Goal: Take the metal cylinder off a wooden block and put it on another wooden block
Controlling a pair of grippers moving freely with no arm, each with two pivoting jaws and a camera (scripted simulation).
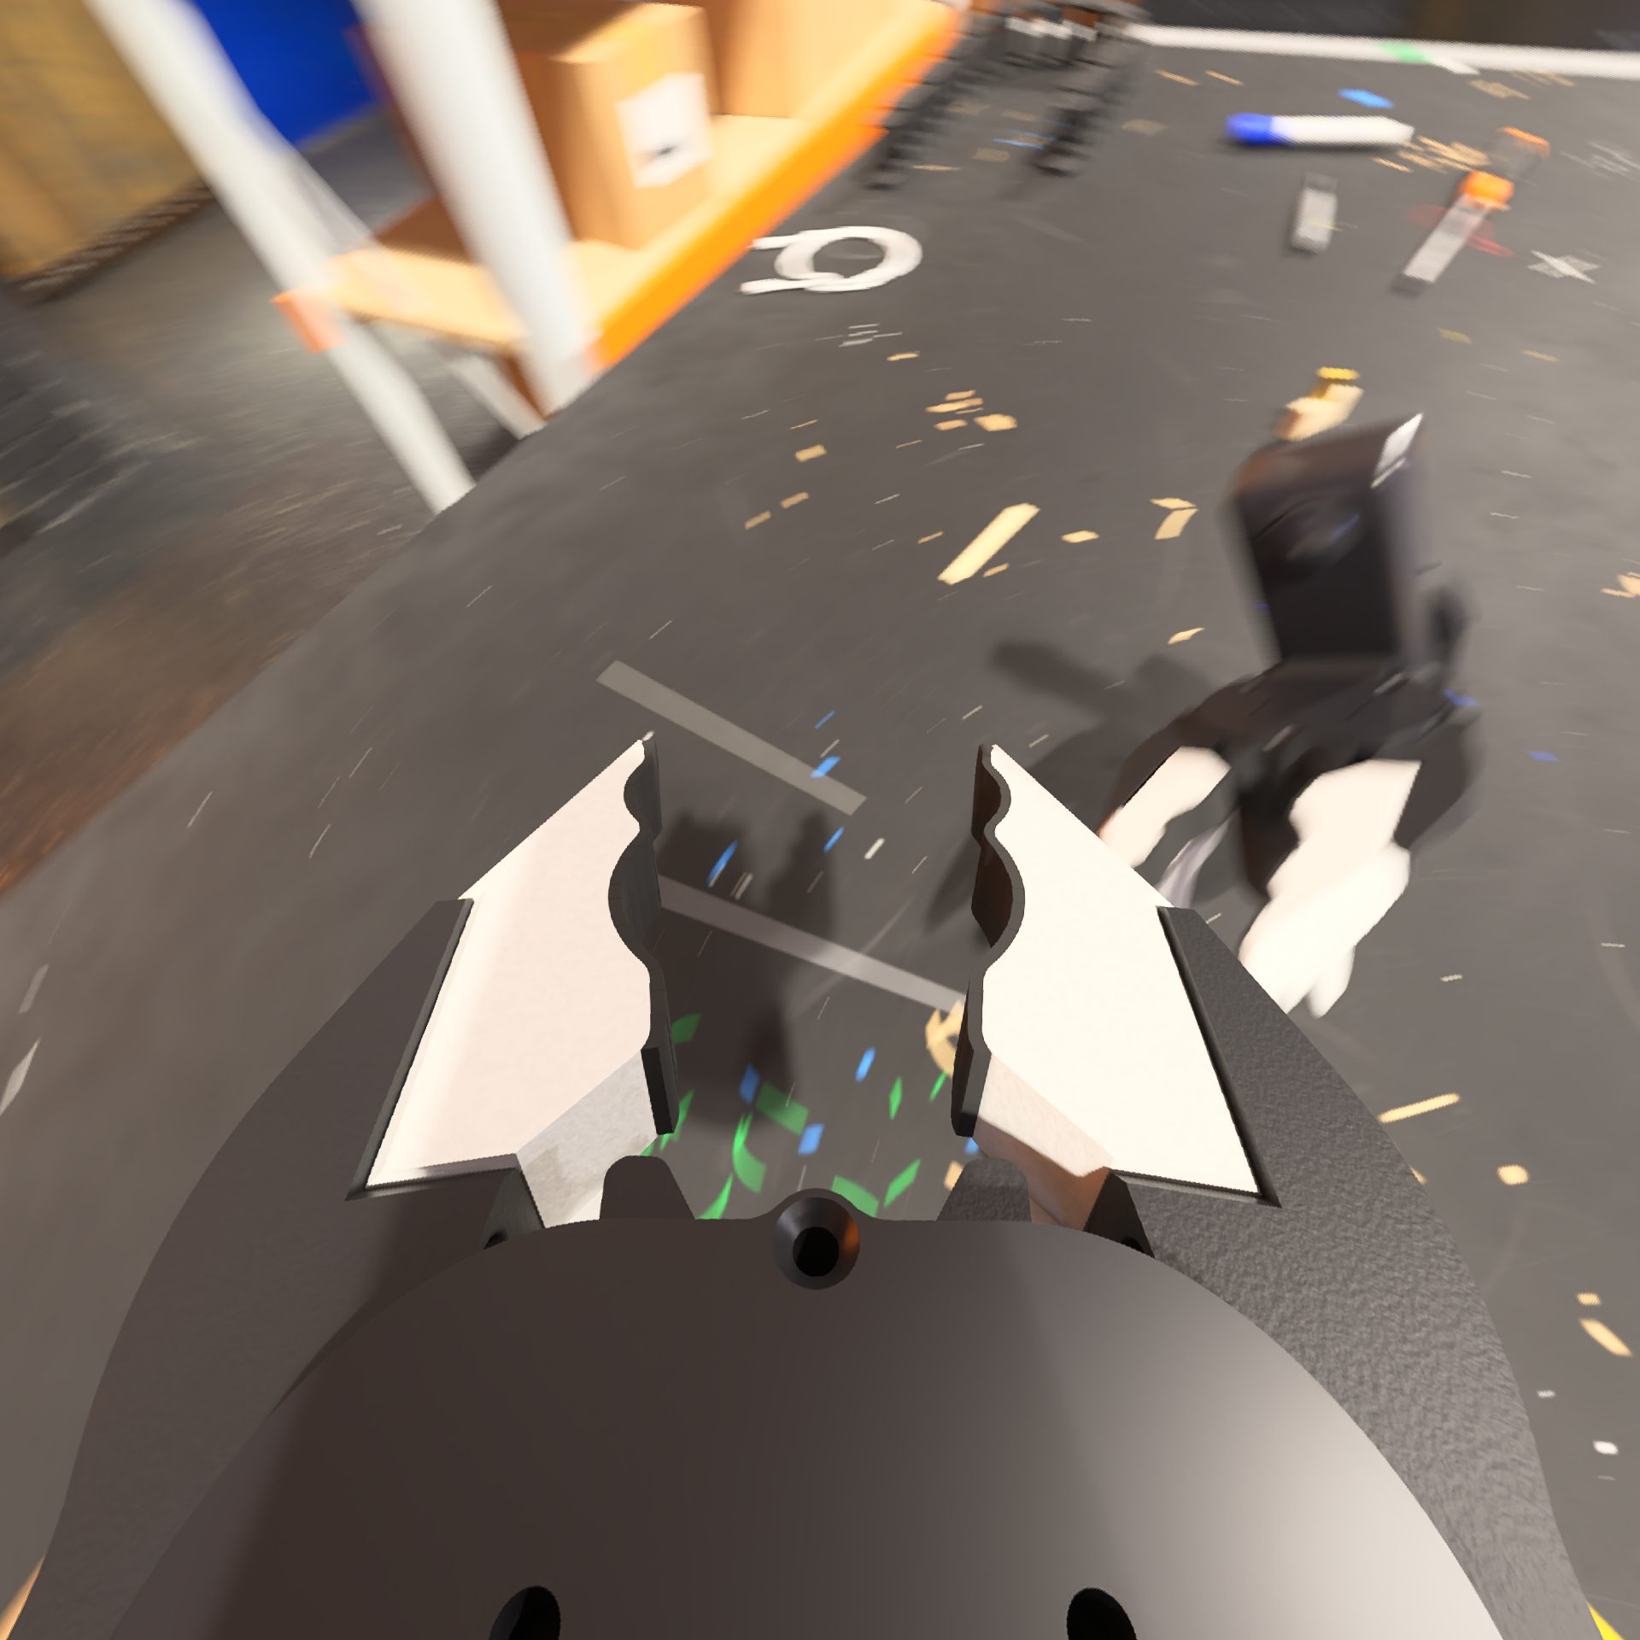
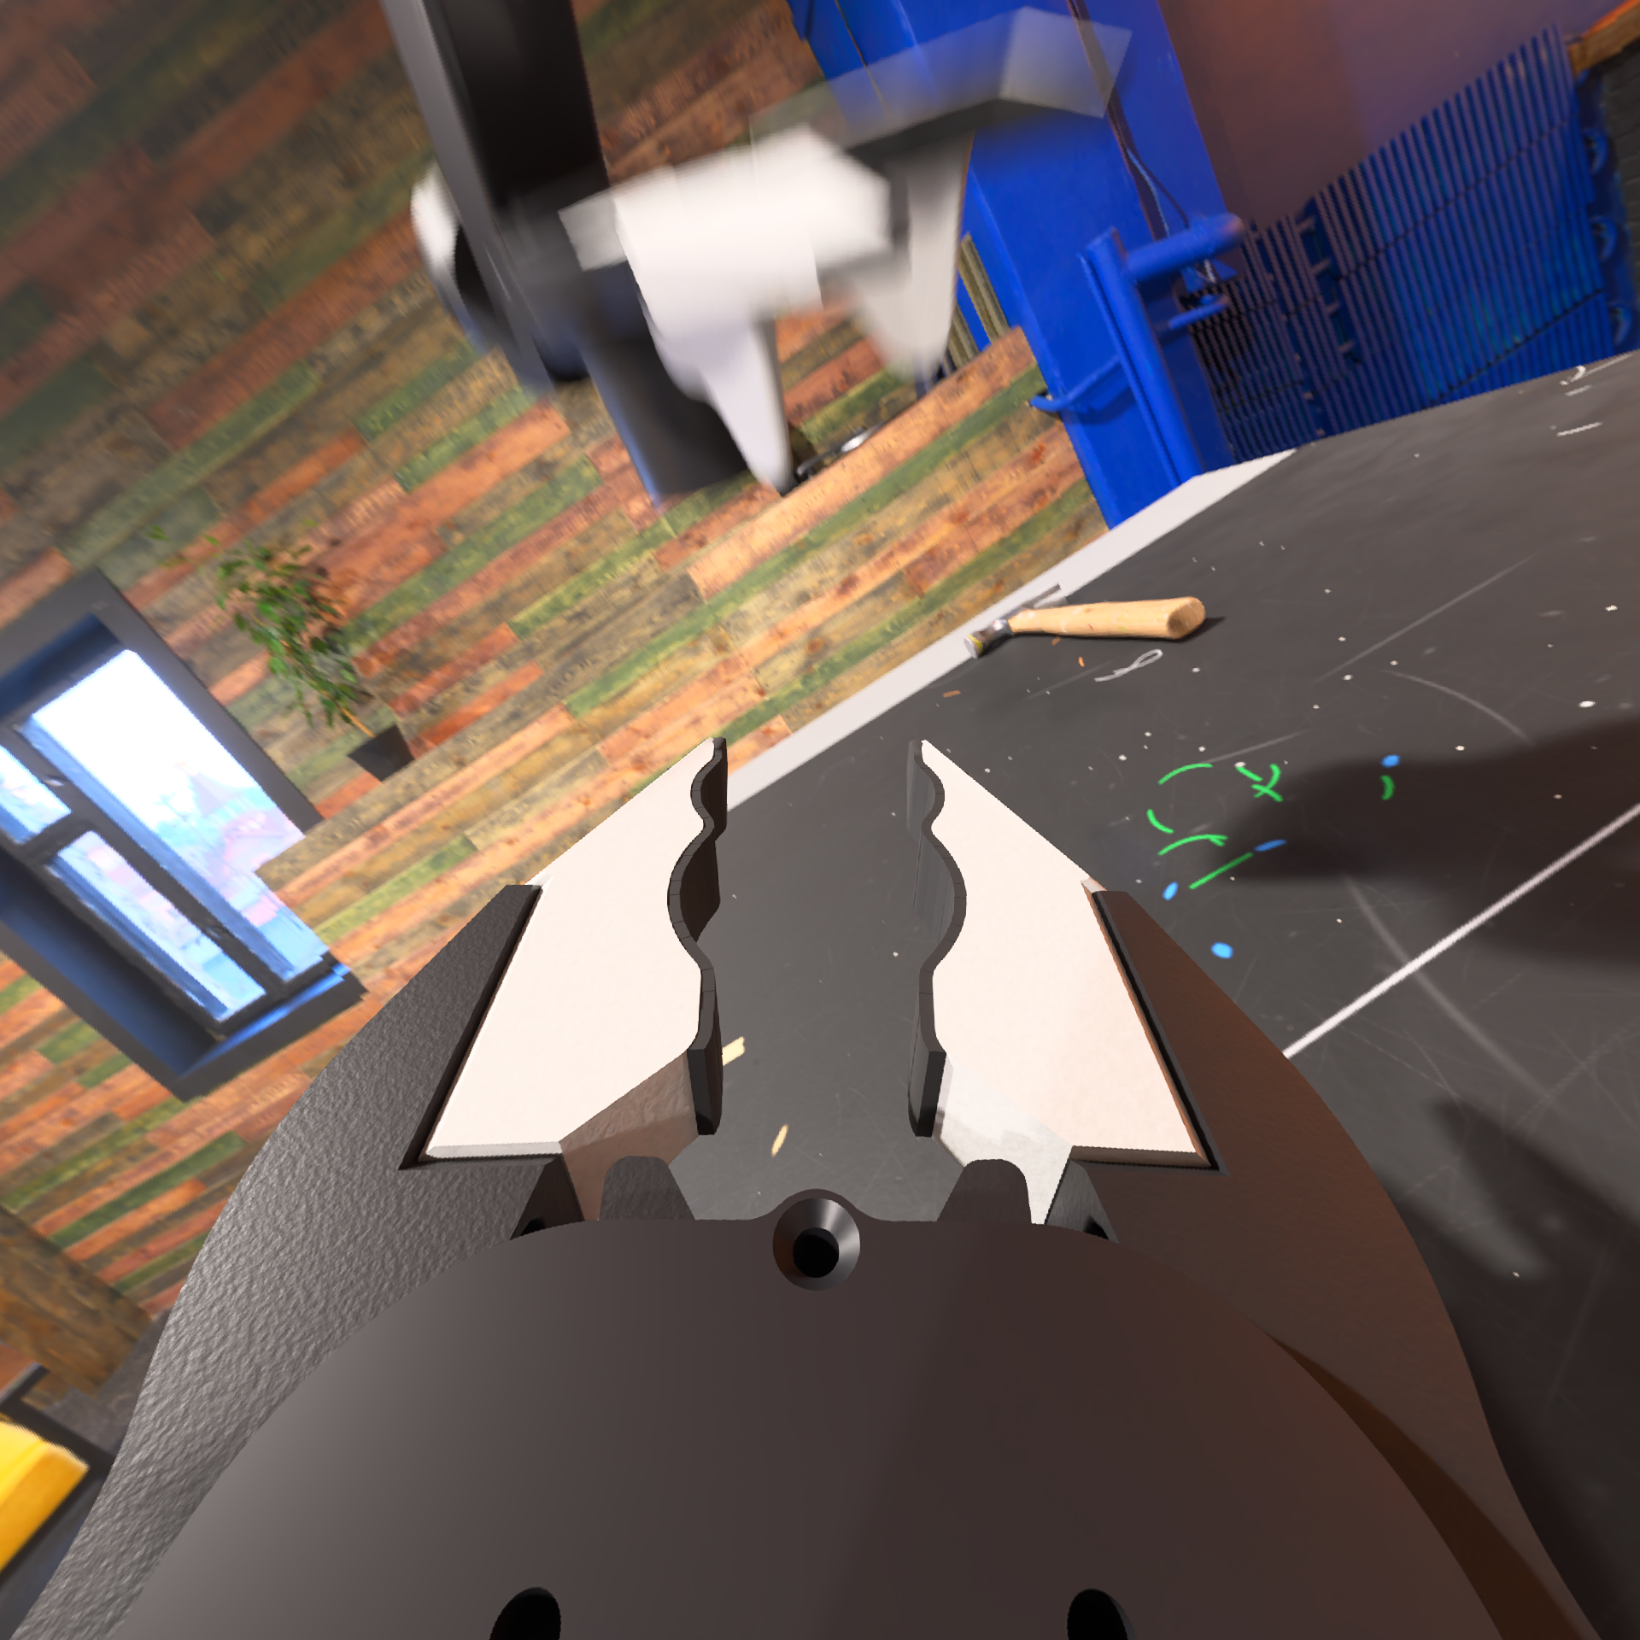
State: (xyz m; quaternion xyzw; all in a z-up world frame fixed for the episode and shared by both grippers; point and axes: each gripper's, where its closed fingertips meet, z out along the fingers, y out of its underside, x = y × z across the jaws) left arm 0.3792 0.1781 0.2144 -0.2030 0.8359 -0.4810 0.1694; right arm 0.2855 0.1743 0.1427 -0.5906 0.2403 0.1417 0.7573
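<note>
Plainly, neither view shows the metal cylinder clearly enough to place it against either gripper. The left gripper [image 1: 816, 754] hangs above the dark table [image 1: 621, 550] with its jaws apart and only the speckled tabletop between them. The right gripper [image 2: 821, 750] is also spread wide with nothing in it, over the same table near its pale edge.

In the left wrist view the right gripper appears ahead and to the right as a smeared dark body with white fingers, low over the table. A small tan block [image 1: 1322, 404] peeks out just beyond its body, mostly hidden by it; whether anything rests on that block cannot be told. A thin grey streak shows by the blurred white fingers, too smeared to identify. In the right wrist view the left gripper is a blurred dark-and-white shape high in the frame, cut off at the top edge.

A wooden-handled hammer [image 2: 1100, 618] lies near the table's edge. A white marker with a blue cap [image 1: 1313, 131] lies at the table's far end, well apart from both grippers.
</note>
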